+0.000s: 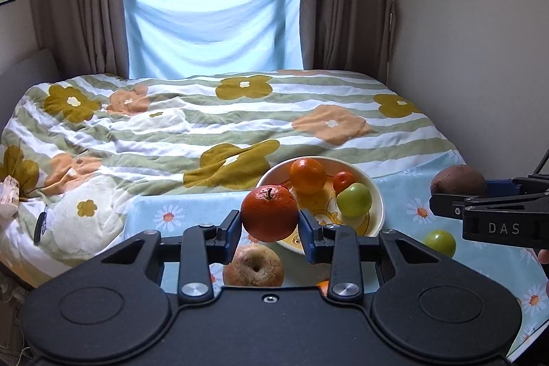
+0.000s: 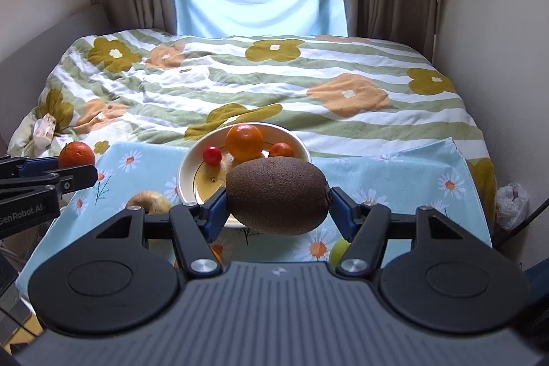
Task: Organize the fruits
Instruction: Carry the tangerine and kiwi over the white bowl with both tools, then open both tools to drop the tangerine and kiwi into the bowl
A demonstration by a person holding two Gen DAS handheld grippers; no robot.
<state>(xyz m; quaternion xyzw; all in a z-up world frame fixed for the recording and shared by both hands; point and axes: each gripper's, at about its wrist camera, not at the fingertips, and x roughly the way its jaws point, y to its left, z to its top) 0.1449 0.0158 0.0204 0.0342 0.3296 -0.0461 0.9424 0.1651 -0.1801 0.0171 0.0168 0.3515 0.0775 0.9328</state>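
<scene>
My left gripper (image 1: 269, 225) is shut on a red-orange fruit with a stem (image 1: 269, 211), held in the air in front of the cream bowl (image 1: 375, 194). My right gripper (image 2: 278, 203) is shut on a brown kiwi (image 2: 278, 196), also lifted, just this side of the bowl (image 2: 187, 168). The bowl holds an orange (image 1: 307, 175), a small tangerine (image 1: 343, 181) and a green apple (image 1: 354, 199); a small red fruit (image 2: 212, 155) shows in the right wrist view. A tan apple (image 1: 253, 266) and a green fruit (image 1: 441, 242) lie on the daisy cloth (image 1: 192, 211).
The blue daisy cloth (image 2: 394, 174) covers the near end of a bed with a flowered striped quilt (image 1: 206, 126). Walls stand close on both sides, with curtains and a window behind. A white plastic bag (image 2: 513, 203) lies at the right of the bed.
</scene>
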